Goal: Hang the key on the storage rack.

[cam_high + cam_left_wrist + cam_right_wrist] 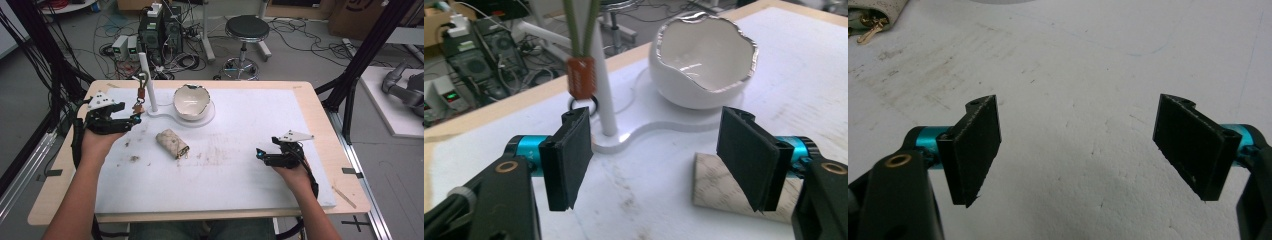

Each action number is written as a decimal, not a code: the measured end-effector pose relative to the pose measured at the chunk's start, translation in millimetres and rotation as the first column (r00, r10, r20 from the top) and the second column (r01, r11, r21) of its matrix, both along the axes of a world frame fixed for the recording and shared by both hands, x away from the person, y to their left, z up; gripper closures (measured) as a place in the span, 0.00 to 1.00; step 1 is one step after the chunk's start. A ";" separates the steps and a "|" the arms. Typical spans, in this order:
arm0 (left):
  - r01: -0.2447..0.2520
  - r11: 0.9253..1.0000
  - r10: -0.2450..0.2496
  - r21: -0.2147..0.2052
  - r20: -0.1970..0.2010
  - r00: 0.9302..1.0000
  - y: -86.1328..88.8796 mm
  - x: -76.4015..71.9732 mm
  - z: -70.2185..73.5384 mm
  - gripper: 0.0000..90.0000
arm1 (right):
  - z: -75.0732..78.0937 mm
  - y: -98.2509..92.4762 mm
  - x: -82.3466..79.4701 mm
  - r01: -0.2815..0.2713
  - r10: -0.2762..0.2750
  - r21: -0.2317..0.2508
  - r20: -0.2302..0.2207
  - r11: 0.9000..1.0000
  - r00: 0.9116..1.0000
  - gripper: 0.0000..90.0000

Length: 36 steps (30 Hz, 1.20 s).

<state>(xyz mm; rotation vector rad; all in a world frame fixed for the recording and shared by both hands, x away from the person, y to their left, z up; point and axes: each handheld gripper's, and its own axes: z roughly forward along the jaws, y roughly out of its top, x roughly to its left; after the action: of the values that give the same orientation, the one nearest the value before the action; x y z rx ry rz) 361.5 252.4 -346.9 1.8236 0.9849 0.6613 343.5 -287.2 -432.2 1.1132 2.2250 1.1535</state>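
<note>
Keychain (581,75) hangs on post beside left claw (654,160), spread; right claw (1078,150) spread over bare mat.

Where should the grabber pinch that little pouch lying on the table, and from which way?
Probably from above, across its short width near the middle. The pouch lies flat on the white mat, long and narrow, so open jaws could straddle its two long sides. The end nearest the person carries a small gold clasp, which looks too small to hold firmly. The left gripper is closer.
</note>
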 end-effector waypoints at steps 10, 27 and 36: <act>0.059 0.998 -0.060 -0.027 -0.025 0.998 -5.8 -24.4 -26.2 0.27 | 0.6 -1.1 -0.2 0.007 -0.007 0.011 -0.002 1.000 1.000 0.22; 0.110 0.993 -0.110 -0.052 0.004 0.994 -5.9 -48.9 -52.5 0.21 | 0.9 -5.4 0.4 0.028 -0.028 0.020 0.001 0.999 1.000 0.22; 0.099 0.993 -0.100 -0.058 -0.006 0.995 -4.2 -48.6 -53.7 0.21 | 1.0 -10.0 -0.3 0.045 -0.045 0.030 0.002 0.999 0.999 0.22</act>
<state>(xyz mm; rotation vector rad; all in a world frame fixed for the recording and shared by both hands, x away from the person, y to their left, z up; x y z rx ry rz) 312.9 248.2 -400.6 1.8135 0.9033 0.5591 343.2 -297.3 -431.2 1.1671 2.1758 1.1734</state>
